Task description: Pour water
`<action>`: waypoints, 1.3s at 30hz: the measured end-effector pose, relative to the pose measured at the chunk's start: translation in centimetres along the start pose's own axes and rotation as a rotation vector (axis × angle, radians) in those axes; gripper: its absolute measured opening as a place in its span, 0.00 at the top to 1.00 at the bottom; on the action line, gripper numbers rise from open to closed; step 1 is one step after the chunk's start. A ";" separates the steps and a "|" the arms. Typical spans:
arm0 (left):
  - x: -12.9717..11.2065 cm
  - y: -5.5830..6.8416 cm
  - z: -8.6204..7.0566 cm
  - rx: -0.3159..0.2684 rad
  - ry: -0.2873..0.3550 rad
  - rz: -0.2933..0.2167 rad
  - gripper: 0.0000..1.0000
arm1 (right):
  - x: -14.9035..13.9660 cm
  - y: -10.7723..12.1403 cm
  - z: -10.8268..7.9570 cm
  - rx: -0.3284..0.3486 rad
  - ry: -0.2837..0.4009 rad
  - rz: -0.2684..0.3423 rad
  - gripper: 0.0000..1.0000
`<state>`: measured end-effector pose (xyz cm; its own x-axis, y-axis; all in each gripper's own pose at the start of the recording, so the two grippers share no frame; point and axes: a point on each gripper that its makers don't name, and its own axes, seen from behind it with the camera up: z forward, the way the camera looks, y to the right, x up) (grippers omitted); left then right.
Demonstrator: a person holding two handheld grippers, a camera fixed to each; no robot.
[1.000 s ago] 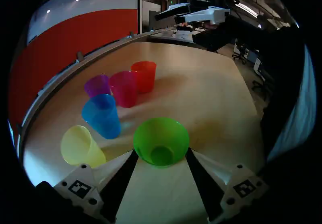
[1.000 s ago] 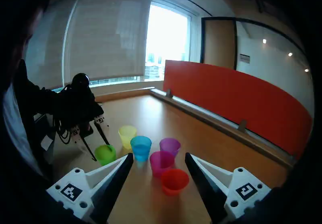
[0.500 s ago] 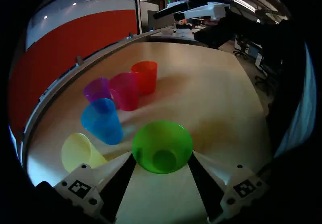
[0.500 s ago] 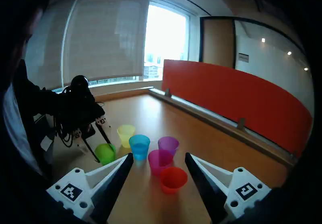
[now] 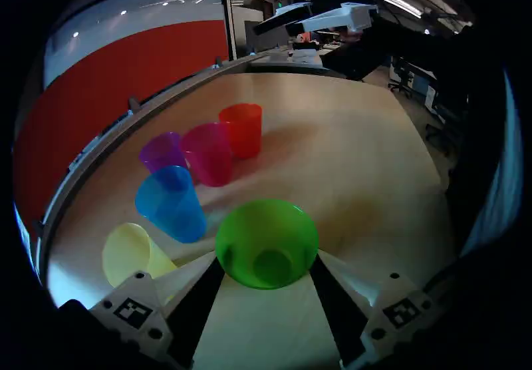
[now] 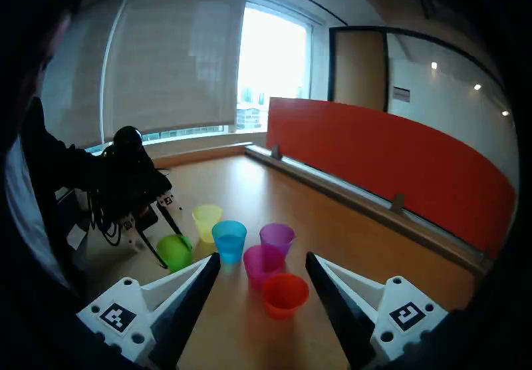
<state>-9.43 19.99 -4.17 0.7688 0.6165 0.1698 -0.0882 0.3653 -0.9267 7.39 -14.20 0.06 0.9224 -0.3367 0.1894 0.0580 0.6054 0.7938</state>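
Observation:
My left gripper (image 5: 266, 261) is shut on a green cup (image 5: 266, 243), whose open mouth tips toward the camera between both fingers. Beyond it on the wooden table (image 5: 346, 150) stand a yellow cup (image 5: 130, 257), a blue cup (image 5: 171, 203), a purple cup (image 5: 161, 152), a magenta cup (image 5: 208, 154) and a red cup (image 5: 241, 129). My right gripper (image 6: 261, 258) hangs open above the table, with nothing between its fingers; the red cup (image 6: 284, 295) and magenta cup (image 6: 262, 267) lie below it. In the right gripper view the green cup (image 6: 174, 251) sits in the left gripper (image 6: 166, 240).
A red partition (image 6: 399, 150) with a metal rail runs along the table's far edge. A person in dark sleeves (image 6: 73, 170) holds the left gripper at the table's near side. Office chairs (image 5: 415, 90) stand past the table's end. Bare tabletop lies right of the cups.
The green cup has come a little nearer the left camera and tipped more toward it. The right gripper has hardly moved and stays open.

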 end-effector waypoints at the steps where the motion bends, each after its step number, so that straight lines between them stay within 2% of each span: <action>1: 0.0 0.0 0.0 0.003 0.002 0.002 0.17 | 0.0 0.0 0.0 0.000 0.000 0.000 0.00; 8: 0.3 0.1 -0.4 0.009 0.018 -0.003 0.17 | 0.0 -0.2 -0.1 0.001 0.002 0.001 0.00; 14: 0.9 -0.3 -1.4 0.024 0.049 -0.033 0.17 | 0.4 -0.5 -0.1 0.006 0.011 0.005 0.00; 20: 1.4 -0.3 -2.5 0.045 0.068 -0.034 0.17 | 0.5 -0.7 0.0 0.006 0.014 0.004 0.00; 32: 3.8 -1.4 -4.7 0.112 0.118 -0.053 0.17 | 0.9 -1.4 0.0 0.012 0.023 -0.005 0.00; 39: 5.7 -1.5 -6.0 0.135 0.172 -0.071 0.17 | 1.2 -1.8 -0.1 0.014 0.032 -0.006 0.00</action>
<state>-1.15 18.75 -3.82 0.8717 0.4624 0.1623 -0.1057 0.5008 -0.8591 8.38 -15.65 -1.20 0.9338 -0.3167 0.1666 0.0580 0.5933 0.8029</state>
